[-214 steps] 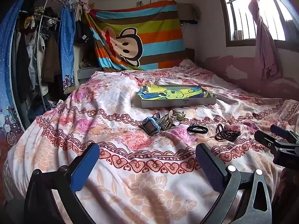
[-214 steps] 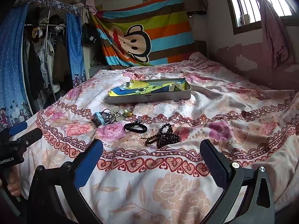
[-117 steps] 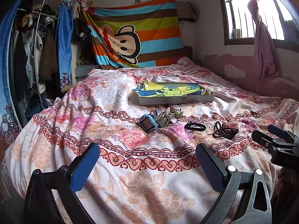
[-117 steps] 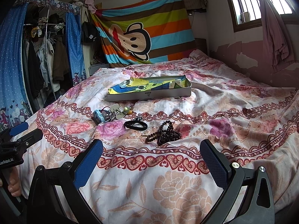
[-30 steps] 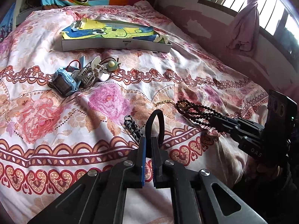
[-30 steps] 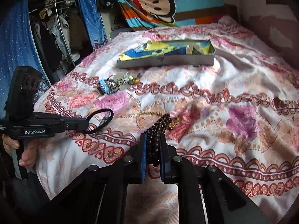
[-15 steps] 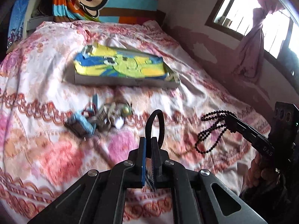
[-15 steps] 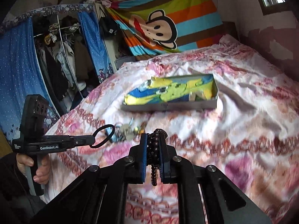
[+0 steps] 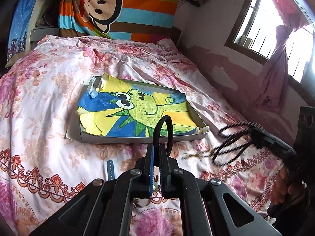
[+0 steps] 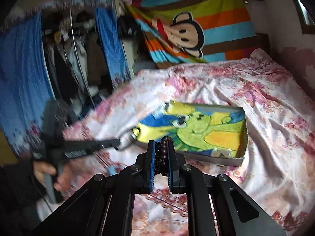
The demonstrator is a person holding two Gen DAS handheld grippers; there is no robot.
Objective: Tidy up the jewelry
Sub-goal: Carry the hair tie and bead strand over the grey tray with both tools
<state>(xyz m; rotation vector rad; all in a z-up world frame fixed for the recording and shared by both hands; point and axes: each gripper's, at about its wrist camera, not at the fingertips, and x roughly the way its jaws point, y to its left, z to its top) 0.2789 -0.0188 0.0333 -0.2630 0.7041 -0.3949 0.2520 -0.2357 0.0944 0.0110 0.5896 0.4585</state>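
Left wrist view: the left gripper [image 9: 156, 151] pinches a black elastic loop band [image 9: 163, 129] above the shallow grey cardboard box lined with a yellow-and-blue cartoon sheet [image 9: 135, 110]; so thin a bite could slip.

Right wrist view: the right gripper [image 10: 160, 153] clamps a dark wooden bead strand [image 10: 163, 153] short of that box; dangling loops may snag its rim.

Your left hand-held gripper [image 10: 116, 143] smears with motion blur in the right wrist view, so its black loop cannot be made out there. The bead necklace [image 9: 232, 147] blurs too. A blue strap [image 9: 110, 170] lies partly hidden behind your fingers.
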